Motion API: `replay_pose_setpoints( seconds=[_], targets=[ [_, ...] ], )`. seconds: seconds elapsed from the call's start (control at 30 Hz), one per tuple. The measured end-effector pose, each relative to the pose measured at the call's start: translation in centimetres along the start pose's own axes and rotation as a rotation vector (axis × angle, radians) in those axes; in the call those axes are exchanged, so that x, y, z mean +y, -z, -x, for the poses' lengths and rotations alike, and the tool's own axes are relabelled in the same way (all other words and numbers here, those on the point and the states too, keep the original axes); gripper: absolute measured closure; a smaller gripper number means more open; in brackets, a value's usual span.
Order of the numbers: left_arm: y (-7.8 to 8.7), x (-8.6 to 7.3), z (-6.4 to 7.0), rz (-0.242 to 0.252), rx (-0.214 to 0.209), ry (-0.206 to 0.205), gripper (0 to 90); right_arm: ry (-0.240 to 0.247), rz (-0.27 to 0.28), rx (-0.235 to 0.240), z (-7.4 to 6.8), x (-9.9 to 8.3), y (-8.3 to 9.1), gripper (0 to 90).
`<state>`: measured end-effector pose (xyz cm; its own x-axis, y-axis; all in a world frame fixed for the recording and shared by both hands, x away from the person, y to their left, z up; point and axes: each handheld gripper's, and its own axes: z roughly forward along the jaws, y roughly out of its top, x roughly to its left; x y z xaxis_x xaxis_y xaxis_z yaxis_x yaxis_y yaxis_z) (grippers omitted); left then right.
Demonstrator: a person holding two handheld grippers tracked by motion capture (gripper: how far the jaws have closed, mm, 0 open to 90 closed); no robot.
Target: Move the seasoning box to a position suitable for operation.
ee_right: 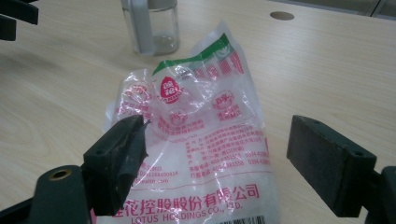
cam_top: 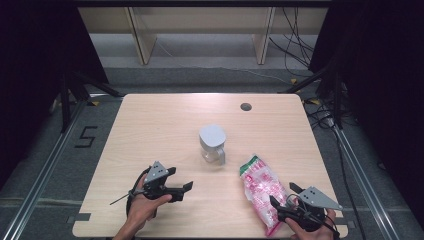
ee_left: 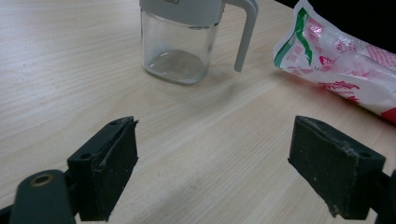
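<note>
A clear glass jar (cam_top: 212,144) with a grey lid and a side handle stands near the middle of the wooden table (cam_top: 150,125). To its right lies a clear plastic bag (cam_top: 261,192) printed in red and green, holding white grains. My left gripper (cam_top: 181,179) rests open at the front left, its jaws aimed toward the jar (ee_left: 180,42) and bag (ee_left: 341,60). My right gripper (cam_top: 284,195) stands open at the bag's near end. In the right gripper view the gripper (ee_right: 215,168) has its jaws on either side of the bag (ee_right: 205,140), apart from it, with the jar (ee_right: 152,25) beyond. In the left gripper view the gripper (ee_left: 212,172) holds nothing.
A round cable hole (cam_top: 245,106) sits at the table's far right. Bare wood lies around the jar and along the left half. Beyond the far edge are wooden frame legs (cam_top: 142,35) and loose cables (cam_top: 295,45) on the floor.
</note>
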<state>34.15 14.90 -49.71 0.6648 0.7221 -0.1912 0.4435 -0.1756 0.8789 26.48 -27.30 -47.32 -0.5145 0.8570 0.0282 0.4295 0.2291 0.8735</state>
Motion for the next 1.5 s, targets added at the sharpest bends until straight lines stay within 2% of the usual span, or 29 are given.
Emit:
replay_pose_setpoints(
  seconds=[0.13, 0.17, 0.27, 0.3, 0.33, 0.4, 0.43, 0.47, 0.53, 0.57, 0.63, 0.73, 0.77, 0.8, 0.83, 0.87, 0.9, 0.97, 1.0, 1.03, 1.07, 1.1, 1.2, 1.23, 1.33, 1.37, 1.4, 1.47, 1.5],
  targets=[
    [-0.1, 0.0, 0.2, 0.0, -0.015, -0.001, 15.0, -0.008, 0.003, 0.0, 0.0, 0.0, 0.0, 20.0],
    [-0.3, 0.0, 0.4, 0.003, -0.017, 0.009, 14.9, 0.01, -0.002, -0.009, 0.1, -0.1, 0.0, 19.8],
    [-0.2, -0.1, 0.3, -0.001, -0.007, 0.013, 14.7, -0.008, 0.002, -0.022, 0.0, 0.0, 0.2, 19.7],
    [-0.3, -0.1, 0.4, 0.001, -0.001, 0.013, 14.8, -0.04, -0.002, -0.031, -0.2, -0.1, 0.2, 19.7],
    [-0.3, -0.1, 0.4, 0.001, -0.001, 0.013, 14.8, -0.003, 0.011, -0.024, 0.2, 0.0, 0.1, 19.8],
    [-0.3, -0.1, 0.5, -0.001, -0.001, 0.005, 14.8, -0.013, -0.004, -0.037, 0.1, -0.1, 0.3, 20.3],
    [-0.4, -0.1, 0.5, 0.004, -0.01, 0.008, 14.8, -0.047, 0.001, -0.034, -0.1, -0.1, 0.4, 21.6],
    [-0.4, -0.1, 0.6, -0.001, -0.006, 0.007, 14.9, -0.048, 0.005, -0.034, -0.1, 0.0, 0.4, 22.3],
    [-0.6, -0.1, 0.7, -0.006, -0.019, 0.006, 15.1, -0.043, 0.0, -0.034, 0.0, -0.1, 0.2, 21.8],
    [-0.6, -0.1, 0.8, -0.008, -0.024, 0.014, 15.1, -0.008, 0.006, -0.02, 0.2, 0.0, 0.1, 22.0],
    [-0.9, 0.1, 1.0, -0.009, -0.032, 0.007, 15.2, -0.032, 0.013, -0.04, 0.0, 0.0, 0.3, 22.1],
    [-1.2, 0.3, 1.3, -0.004, -0.034, 0.003, 16.6, -0.011, 0.027, -0.043, 0.1, 0.1, 0.3, 21.4],
    [-1.5, 0.5, 1.5, -0.003, -0.032, -0.005, 18.3, -0.035, 0.001, -0.044, -0.1, 0.0, 0.5, 21.4],
    [-1.8, 0.6, 1.7, 0.0, -0.042, -0.015, 22.4, -0.02, 0.004, -0.047, 0.1, 0.0, 0.4, 21.0],
    [-2.0, 0.8, 1.9, 0.001, -0.048, -0.029, 22.4, -0.02, 0.004, -0.047, 0.1, 0.0, 0.4, 21.0],
    [-2.2, 1.0, 2.1, -0.002, -0.052, -0.041, 24.6, 0.014, 0.013, -0.043, 0.3, 0.0, 0.3, 20.4],
    [-2.5, 1.2, 2.3, 0.002, -0.061, -0.04, 25.6, -0.047, 0.008, -0.044, -0.1, 0.0, 0.4, 20.1],
    [-3.0, 1.5, 2.6, 0.009, -0.063, -0.053, 27.3, -0.039, 0.014, -0.047, -0.1, 0.0, 0.3, 19.6],
    [-3.8, 1.9, 2.9, 0.004, -0.072, -0.07, 30.6, 0.016, 0.007, -0.052, 0.4, 0.1, 0.4, 18.8],
    [-3.8, 1.9, 2.9, 0.004, -0.072, -0.07, 33.4, 0.016, 0.007, -0.052, 0.4, 0.1, 0.4, 18.8],
    [-4.3, 2.1, 3.2, 0.004, -0.081, -0.086, 33.4, -0.035, 0.015, -0.049, 0.0, 0.0, 0.3, 18.8],
    [-5.2, 2.5, 3.5, 0.003, -0.084, -0.117, 39.0, 0.007, 0.012, -0.054, 0.3, 0.0, 0.3, 18.8],
    [-5.9, 2.7, 3.8, 0.003, -0.099, -0.109, 45.5, 0.007, 0.014, -0.056, 0.3, 0.0, 0.3, 18.8],
    [-6.5, 3.0, 3.7, 0.0, -0.101, -0.129, 47.6, -0.003, 0.012, -0.049, 0.3, 0.0, 0.4, 18.9],
    [-7.6, 3.5, 3.7, 0.005, -0.078, -0.133, 51.0, 0.009, 0.017, -0.044, 0.4, 0.0, 0.3, 19.2],
    [-8.0, 3.6, 3.8, 0.011, -0.077, -0.109, 52.6, -0.026, 0.003, -0.05, 0.1, 0.0, 0.4, 19.1],
    [-8.2, 3.8, 3.8, 0.008, -0.072, -0.113, 54.8, 0.01, 0.013, -0.051, 0.3, 0.0, 0.4, 19.1],
    [-8.8, 4.1, 3.7, -0.006, -0.073, -0.143, 56.3, -0.011, 0.021, -0.042, 0.1, 0.0, 0.2, 19.4],
    [-9.0, 4.2, 3.7, -0.008, -0.069, -0.118, 56.9, -0.01, 0.019, -0.034, 0.1, 0.0, 0.1, 19.5]
  ],
)
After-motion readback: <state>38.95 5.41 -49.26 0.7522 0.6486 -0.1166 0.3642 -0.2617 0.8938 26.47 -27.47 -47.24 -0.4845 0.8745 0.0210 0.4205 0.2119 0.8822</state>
